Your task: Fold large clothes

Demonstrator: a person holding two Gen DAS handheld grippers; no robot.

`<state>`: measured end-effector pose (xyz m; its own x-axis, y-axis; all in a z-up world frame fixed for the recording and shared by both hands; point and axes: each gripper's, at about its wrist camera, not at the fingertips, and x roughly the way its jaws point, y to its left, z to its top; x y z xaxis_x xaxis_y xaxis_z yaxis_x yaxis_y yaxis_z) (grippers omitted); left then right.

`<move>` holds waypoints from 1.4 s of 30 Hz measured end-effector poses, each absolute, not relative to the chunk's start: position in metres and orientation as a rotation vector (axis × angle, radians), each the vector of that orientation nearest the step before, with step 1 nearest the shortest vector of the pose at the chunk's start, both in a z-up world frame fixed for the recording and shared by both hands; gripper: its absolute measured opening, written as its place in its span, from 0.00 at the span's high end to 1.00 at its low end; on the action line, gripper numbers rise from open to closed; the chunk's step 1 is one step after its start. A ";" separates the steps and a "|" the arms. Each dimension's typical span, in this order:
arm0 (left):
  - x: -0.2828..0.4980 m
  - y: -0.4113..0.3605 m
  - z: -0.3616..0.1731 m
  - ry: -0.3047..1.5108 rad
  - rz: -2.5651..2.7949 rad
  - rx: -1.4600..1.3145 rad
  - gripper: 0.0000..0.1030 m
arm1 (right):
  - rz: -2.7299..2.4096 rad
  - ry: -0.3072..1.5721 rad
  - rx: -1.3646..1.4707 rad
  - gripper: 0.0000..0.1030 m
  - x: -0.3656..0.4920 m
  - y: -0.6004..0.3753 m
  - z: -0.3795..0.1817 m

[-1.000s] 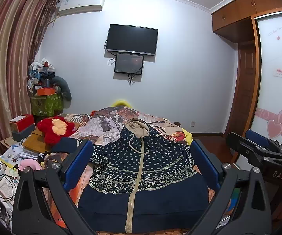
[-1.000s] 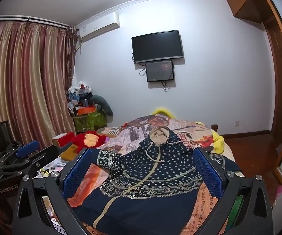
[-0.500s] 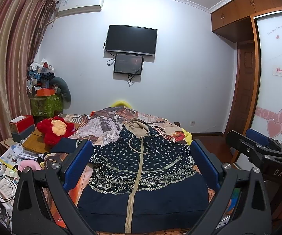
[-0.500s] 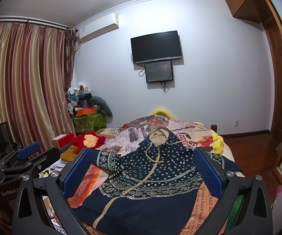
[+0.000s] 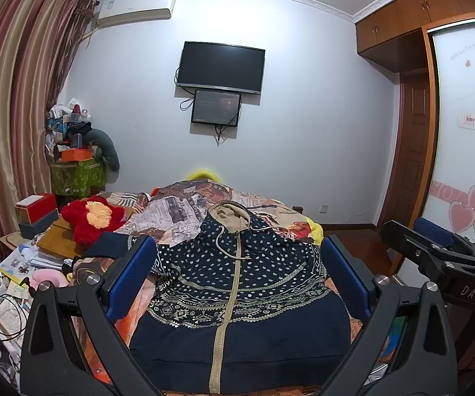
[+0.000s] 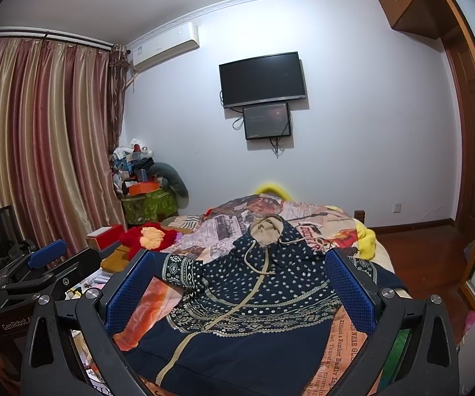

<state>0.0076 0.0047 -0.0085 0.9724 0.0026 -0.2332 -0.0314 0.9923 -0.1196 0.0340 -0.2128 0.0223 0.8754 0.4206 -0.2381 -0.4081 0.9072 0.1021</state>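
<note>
Hooded jacket [image 5: 237, 283] lies flat on the bed [image 5: 178, 211] — left gripper [image 5: 237, 277] and right gripper [image 6: 237, 283] spread wide, empty.

From your left gripper [image 5: 237, 274], the hoodie [image 5: 237, 283] at 12 o'clock is unobstructed. At 10 o'clock the red plush toy [image 5: 92, 221] and stacked boxes [image 5: 36, 214] crowd the bedside; the right gripper [image 5: 435, 254] blocks 3 o'clock.

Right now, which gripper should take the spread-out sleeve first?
Left, probably. The sleeve lies out on the hoodie's left side, nearer the left gripper; the right gripper would cross over. Both are open, empty.
</note>
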 end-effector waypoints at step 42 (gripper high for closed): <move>0.038 0.026 -0.011 0.254 0.020 -0.135 0.02 | 0.418 0.316 0.034 0.00 0.068 -0.201 0.011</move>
